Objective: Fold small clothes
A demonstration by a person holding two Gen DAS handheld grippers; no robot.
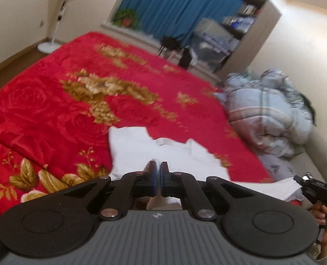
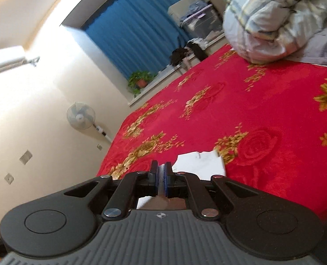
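Left gripper (image 1: 158,165) clamped on a soft white garment (image 1: 154,152), right gripper (image 2: 161,167) pinched on its thin white hem, cloth draped over a plush red blanket (image 1: 42,110) with gold roses, crumpled plaid quilt (image 1: 267,114) beside

cream walls (image 1: 13,11), blue curtain (image 1: 181,2), standing fan (image 1: 62,6)

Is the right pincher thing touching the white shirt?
Touching. In the right wrist view, the right gripper is shut on an edge of the white shirt: white cloth shows squeezed between its blue pads.
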